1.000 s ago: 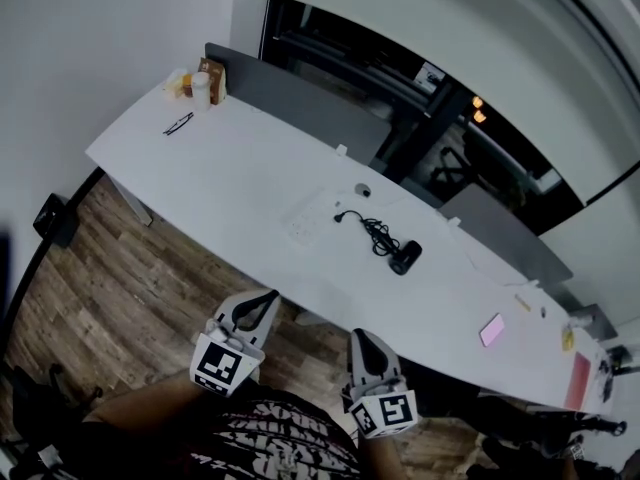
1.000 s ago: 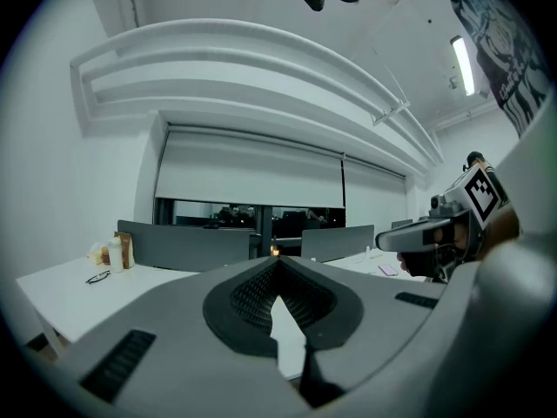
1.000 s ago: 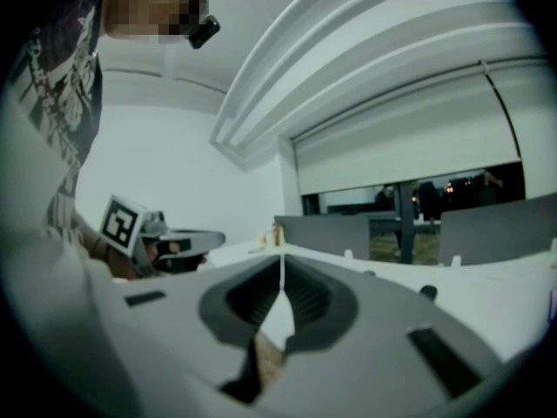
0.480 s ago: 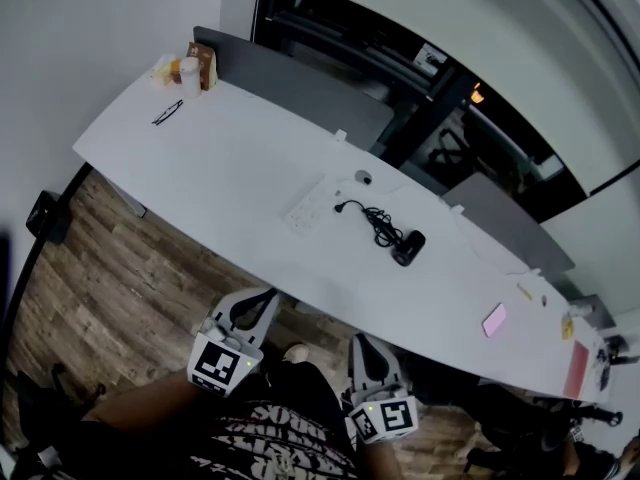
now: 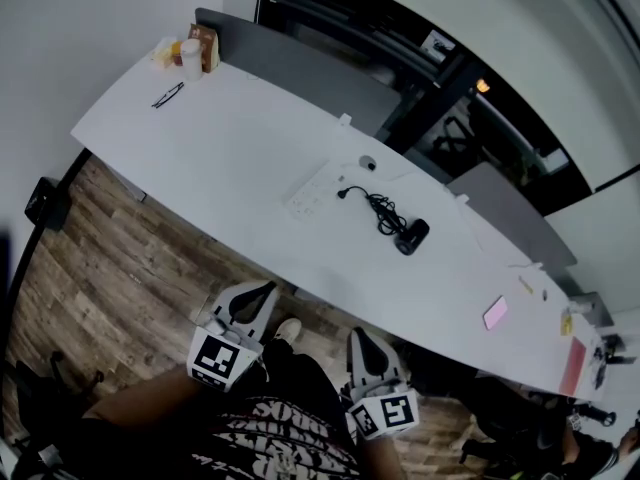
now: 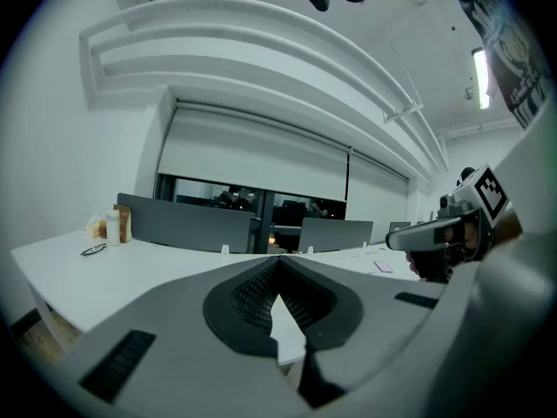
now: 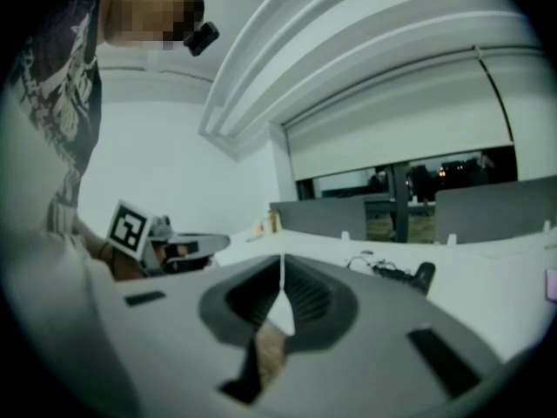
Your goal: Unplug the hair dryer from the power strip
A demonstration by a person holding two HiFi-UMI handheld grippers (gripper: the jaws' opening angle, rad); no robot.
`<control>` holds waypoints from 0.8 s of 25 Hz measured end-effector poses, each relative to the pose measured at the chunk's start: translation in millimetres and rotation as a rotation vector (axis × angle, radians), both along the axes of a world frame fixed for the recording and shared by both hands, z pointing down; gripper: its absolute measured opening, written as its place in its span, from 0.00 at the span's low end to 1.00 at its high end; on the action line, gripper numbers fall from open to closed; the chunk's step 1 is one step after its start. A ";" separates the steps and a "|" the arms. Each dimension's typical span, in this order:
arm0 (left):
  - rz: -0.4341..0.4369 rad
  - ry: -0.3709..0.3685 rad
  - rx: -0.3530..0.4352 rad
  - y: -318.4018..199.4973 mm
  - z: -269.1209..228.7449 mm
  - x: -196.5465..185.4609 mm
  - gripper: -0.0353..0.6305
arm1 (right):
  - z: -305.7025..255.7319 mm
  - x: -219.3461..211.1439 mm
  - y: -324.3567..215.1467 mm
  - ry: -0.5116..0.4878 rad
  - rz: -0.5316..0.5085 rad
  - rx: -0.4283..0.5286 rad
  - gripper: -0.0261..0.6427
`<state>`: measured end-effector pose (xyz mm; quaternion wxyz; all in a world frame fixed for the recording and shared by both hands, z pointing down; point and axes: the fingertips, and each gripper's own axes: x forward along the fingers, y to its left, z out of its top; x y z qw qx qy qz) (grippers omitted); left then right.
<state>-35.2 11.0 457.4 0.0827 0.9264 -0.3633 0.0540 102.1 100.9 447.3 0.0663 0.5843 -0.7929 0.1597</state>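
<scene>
Surface (image 5: 230,158): runs upper left to lower right, floor (image 5: 120,268) before it.
Power strip (image 5: 312,192): mid-surface.
Hair dryer (image 5: 411,236): right of the strip, cord (image 5: 380,211) lying between them.
Glasses (image 5: 167,95): left end, containers (image 5: 185,53) behind.
Left hand-held gripper (image 5: 266,292), right hand-held gripper (image 5: 355,335): side by side over the floor, before the near edge, well apart from the strip.

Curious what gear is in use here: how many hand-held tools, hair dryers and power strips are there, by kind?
hand-held tools: 2, the left tool and the right tool
hair dryer: 1
power strip: 1
total: 4
</scene>
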 end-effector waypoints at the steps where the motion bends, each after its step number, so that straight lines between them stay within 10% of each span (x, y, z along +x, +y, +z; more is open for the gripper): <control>1: 0.006 0.008 -0.002 -0.5 -0.8 4.4 0.09 | 0.0 3.2 0.1 0.001 0.006 0.002 0.09; 20: -0.068 -0.023 0.034 -28.0 -17.0 5.3 0.09 | -1.5 19.4 -49.1 -0.015 -0.069 0.061 0.09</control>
